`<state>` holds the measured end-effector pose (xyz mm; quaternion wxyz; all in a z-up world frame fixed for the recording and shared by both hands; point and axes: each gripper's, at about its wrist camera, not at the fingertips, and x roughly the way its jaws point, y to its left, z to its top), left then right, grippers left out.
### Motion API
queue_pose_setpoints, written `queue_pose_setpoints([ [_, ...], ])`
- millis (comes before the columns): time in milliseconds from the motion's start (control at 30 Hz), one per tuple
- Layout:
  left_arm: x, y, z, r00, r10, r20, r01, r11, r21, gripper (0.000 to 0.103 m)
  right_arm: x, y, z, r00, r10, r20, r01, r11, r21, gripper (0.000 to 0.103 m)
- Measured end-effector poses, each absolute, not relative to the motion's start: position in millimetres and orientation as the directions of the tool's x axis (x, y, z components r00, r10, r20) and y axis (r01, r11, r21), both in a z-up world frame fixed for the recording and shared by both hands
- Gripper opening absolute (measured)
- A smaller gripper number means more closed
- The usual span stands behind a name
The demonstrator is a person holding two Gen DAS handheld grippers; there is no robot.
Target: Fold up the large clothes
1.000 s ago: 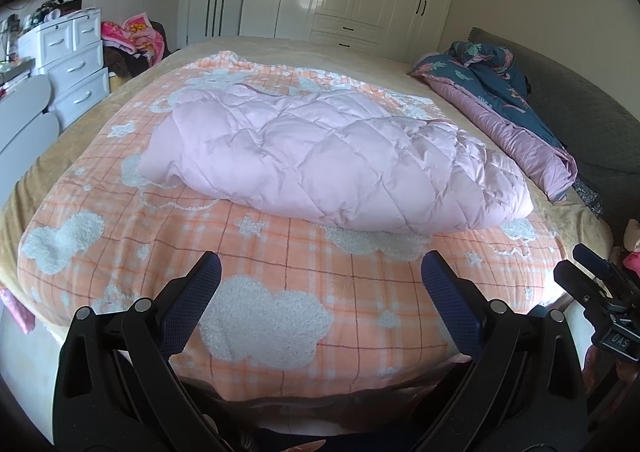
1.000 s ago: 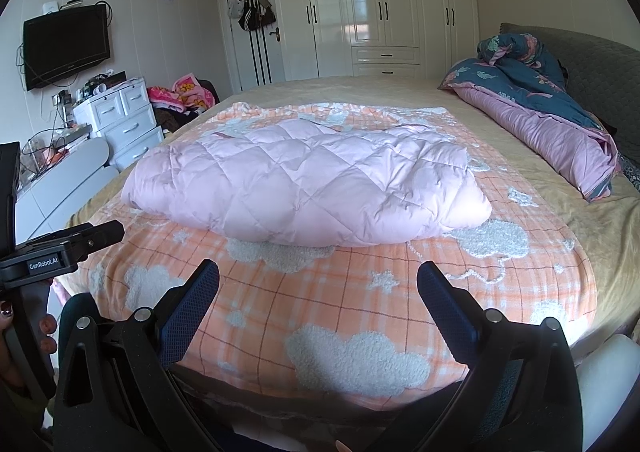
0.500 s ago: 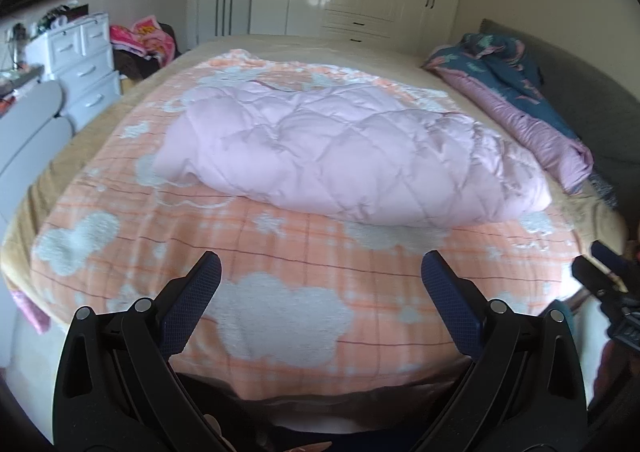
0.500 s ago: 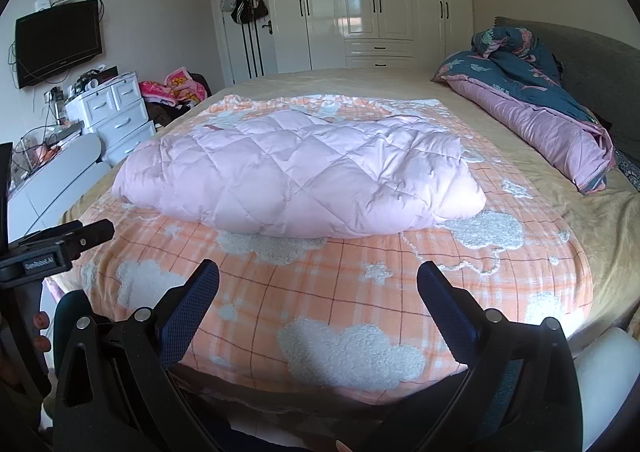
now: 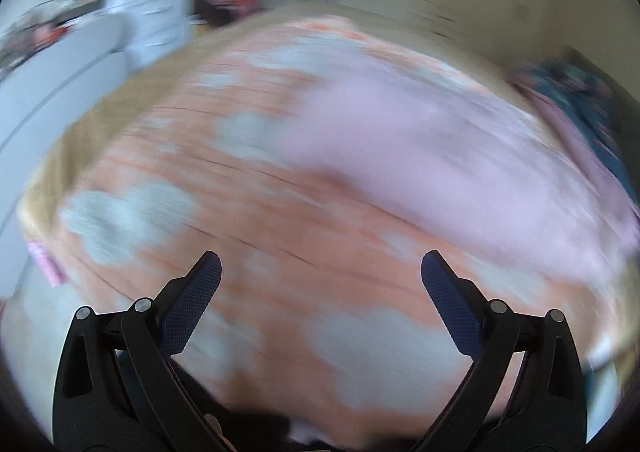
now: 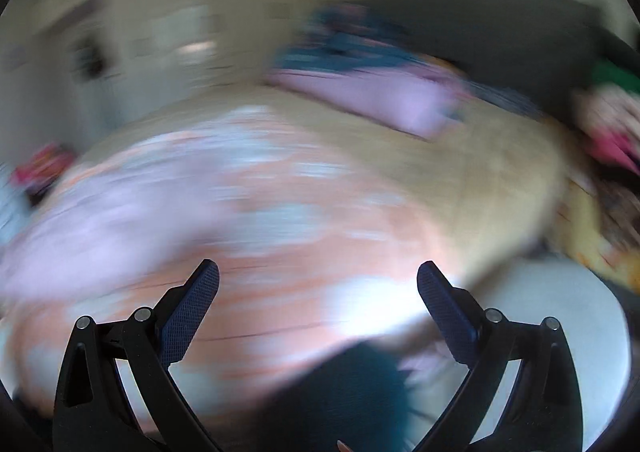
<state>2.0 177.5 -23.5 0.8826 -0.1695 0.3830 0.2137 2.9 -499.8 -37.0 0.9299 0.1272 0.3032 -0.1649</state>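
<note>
Both views are smeared by motion blur. The pink quilted garment (image 5: 460, 156) lies on the orange plaid blanket (image 5: 280, 212) with white clouds, to the right of centre in the left wrist view and at the left (image 6: 104, 220) in the right wrist view. My left gripper (image 5: 321, 262) stands open over the blanket's near part, short of the garment, with nothing between its fingers. My right gripper (image 6: 318, 270) is also open and empty, over the blanket's near right part (image 6: 320, 252), to the right of the garment.
A white drawer unit (image 5: 148, 0) and a grey curved piece (image 5: 52, 92) stand left of the bed. A rolled blue and pink duvet (image 6: 360, 84) lies along the far right side by a dark headboard (image 6: 500, 32). Tan sheet (image 6: 480, 180) shows beyond the blanket.
Both cameras have swung fast and now blur. The left view has turned left, so the garment sits further right; the right view has turned right, so the garment sits left. Both grippers stay open.
</note>
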Motion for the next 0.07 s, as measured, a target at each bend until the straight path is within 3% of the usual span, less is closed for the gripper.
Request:
queue_pose_setpoints([
  [67, 10, 223, -28, 0.574, 0.329, -0.75, -0.596, 0.796, -0.107, 0.094, -2, -575, -66, 0.631, -0.405, -0.662, 0.599, 0.797, 0.083, 0.099],
])
